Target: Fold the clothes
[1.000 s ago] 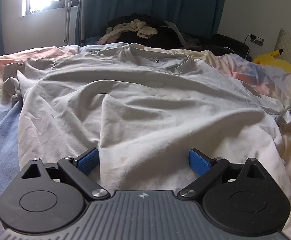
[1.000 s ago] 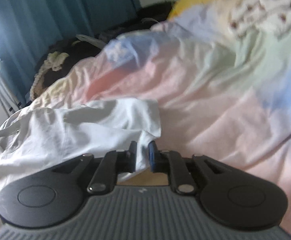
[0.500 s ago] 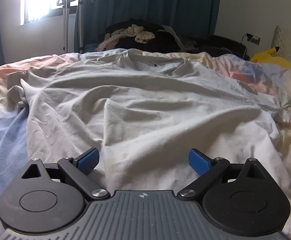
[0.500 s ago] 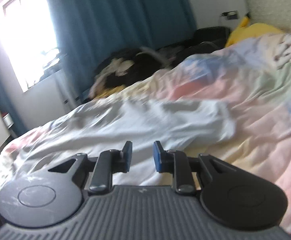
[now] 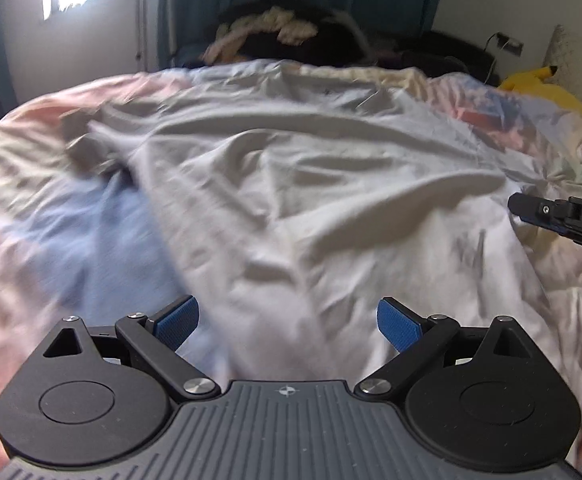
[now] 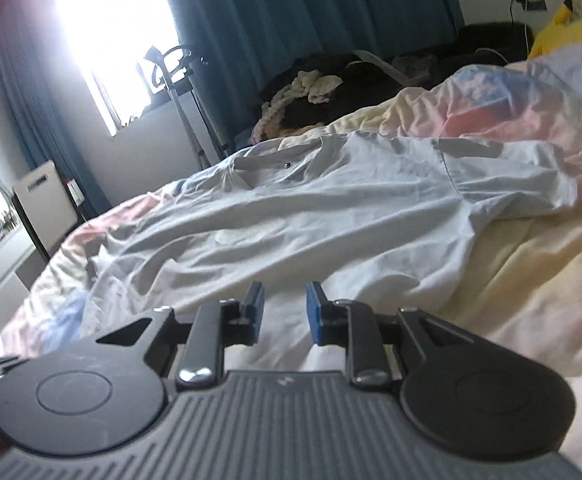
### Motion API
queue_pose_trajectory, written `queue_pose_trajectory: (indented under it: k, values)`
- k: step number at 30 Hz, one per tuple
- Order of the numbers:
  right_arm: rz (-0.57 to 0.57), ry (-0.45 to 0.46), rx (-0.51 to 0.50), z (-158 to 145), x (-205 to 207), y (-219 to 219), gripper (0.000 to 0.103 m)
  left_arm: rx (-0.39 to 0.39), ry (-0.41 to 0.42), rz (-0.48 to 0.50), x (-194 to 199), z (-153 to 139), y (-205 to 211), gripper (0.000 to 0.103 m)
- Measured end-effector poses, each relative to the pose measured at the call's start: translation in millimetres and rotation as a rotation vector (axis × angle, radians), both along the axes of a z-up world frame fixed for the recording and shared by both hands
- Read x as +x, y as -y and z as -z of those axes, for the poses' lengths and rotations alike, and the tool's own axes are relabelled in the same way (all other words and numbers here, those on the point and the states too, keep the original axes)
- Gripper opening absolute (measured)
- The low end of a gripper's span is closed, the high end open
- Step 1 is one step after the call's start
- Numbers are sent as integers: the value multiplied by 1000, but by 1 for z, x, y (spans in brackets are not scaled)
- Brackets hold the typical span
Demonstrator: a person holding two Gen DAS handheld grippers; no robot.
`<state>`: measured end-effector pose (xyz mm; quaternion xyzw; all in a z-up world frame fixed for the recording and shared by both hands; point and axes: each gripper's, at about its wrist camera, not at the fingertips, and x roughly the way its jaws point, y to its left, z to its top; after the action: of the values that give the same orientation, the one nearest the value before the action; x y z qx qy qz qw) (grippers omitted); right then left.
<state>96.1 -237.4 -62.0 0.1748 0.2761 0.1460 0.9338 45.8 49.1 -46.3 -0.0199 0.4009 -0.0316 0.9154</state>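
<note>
Shirt [image 5: 311,184] is spread flat and wrinkled on the bed [image 5: 23,208], collar toward the curtain [image 6: 291,16]. Above its hem the left gripper [image 5: 287,322] is held wide apart, gripping nothing. The right gripper [image 6: 285,312] is parted narrowly over the shirt, empty.

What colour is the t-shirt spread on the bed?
White, or very pale grey, and plain: the t-shirt shows best in the right wrist view.
</note>
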Motion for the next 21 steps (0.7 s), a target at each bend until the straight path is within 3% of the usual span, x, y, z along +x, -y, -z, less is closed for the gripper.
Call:
queue_pose_trajectory:
  k: [9,12,16,21]
  values:
    - [15,-48,86,6,8,13,33,-76,-265,-135,-18,-22,-53,93]
    - [12,-62,102,8,10,14,33,-52,-335,-90,-20,-14,-48,83]
    - [7,-80,123,10,12,15,34,-28,-379,-6,-17,4,-35,78]
    - [-6,-106,144,15,12,14,34,-123,-380,92,-23,14,-17,69]
